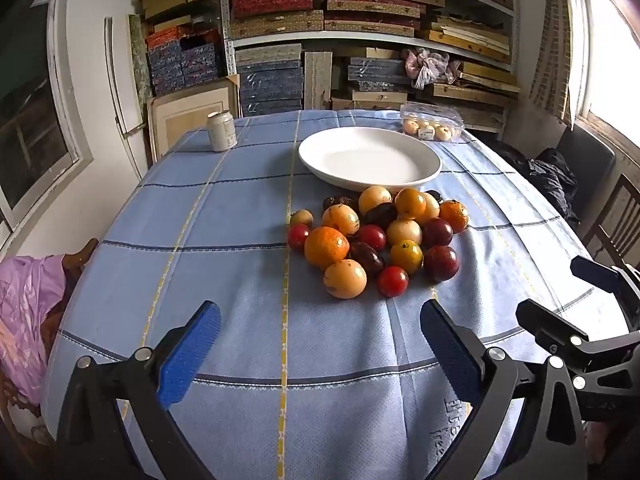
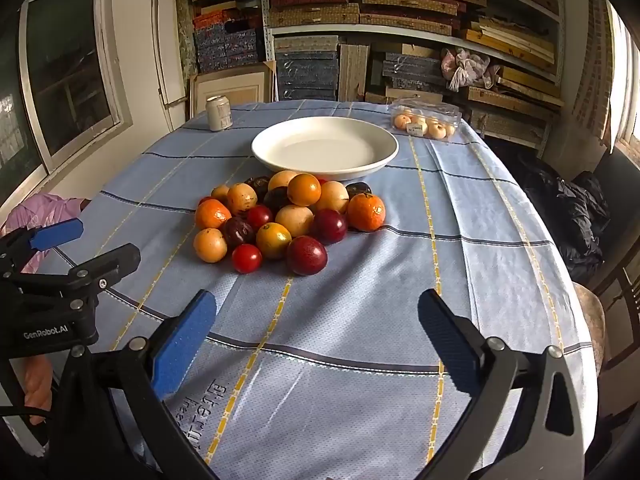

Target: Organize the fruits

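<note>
A heap of fruit (image 1: 380, 236) (image 2: 288, 220) lies on the blue checked tablecloth: oranges, yellow-orange round fruits, red tomatoes and dark plums. Just behind the heap stands an empty white plate (image 1: 370, 160) (image 2: 324, 148). My left gripper (image 1: 320, 308) hangs open over bare cloth in front of the heap, nothing between its blue pads. My right gripper (image 2: 318, 298) is open too, short of the fruit and to the right of the left one. Each gripper shows at the edge of the other's view: the right gripper (image 1: 556, 290) and the left gripper (image 2: 104, 240).
A drink can (image 1: 221, 130) (image 2: 219, 112) stands at the far left of the table. A clear plastic box of pale fruits (image 1: 432, 124) (image 2: 426, 120) sits at the far right. Shelves of boxes fill the back wall. A black bag (image 2: 572, 216) lies right, pink cloth (image 1: 28, 312) left.
</note>
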A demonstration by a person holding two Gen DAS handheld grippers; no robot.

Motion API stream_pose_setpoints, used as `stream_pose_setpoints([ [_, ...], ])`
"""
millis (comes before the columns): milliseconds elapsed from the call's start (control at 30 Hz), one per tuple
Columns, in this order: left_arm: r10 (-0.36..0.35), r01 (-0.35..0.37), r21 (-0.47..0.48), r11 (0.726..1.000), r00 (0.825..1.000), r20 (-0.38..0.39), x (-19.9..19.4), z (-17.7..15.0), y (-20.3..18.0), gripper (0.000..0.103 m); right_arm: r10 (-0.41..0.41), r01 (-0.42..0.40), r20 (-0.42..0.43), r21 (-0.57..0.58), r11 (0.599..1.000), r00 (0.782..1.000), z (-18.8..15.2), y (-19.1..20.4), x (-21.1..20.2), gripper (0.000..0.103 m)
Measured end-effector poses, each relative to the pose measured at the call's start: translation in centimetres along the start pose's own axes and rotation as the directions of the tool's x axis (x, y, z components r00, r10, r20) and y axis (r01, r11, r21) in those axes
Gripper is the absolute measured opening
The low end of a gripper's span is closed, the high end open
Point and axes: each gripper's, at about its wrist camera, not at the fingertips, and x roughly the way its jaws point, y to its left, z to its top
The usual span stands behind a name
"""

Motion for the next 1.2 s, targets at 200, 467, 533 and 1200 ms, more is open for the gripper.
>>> stream_pose_setpoints([
  [200,0.006,-0.006,-0.004,1.000,1.000,-0.004,-0.11,0.01,0.17,0.100,0.000,0.000,-0.001,0.001,1.000,1.000,0.06,0.10,-0.01,0.099],
  [467,0.004,-0.004,-0.004,1.000,1.000,-0.008,0.15,-0.17,0.17,0.100,0.002,-0.002,0.000,0.001,1.000,1.000,0.02,0.31,0.09,0.099],
  [533,0.005,-0.005,-0.003,1.000,1.000,-0.008,0.17,-0.18,0.17,0.100,0.002,-0.002,0.000,0.002,1.000,1.000,-0.08,0.36,0.04,0.099],
  [1200,0.002,-0.002,-0.003,1.000,1.000,-0.014,0.43,-0.50,0.32,0.100,0.005,-0.005,0.001,0.003,1.000,1.000,-0.17,0.45,0.10,0.099],
])
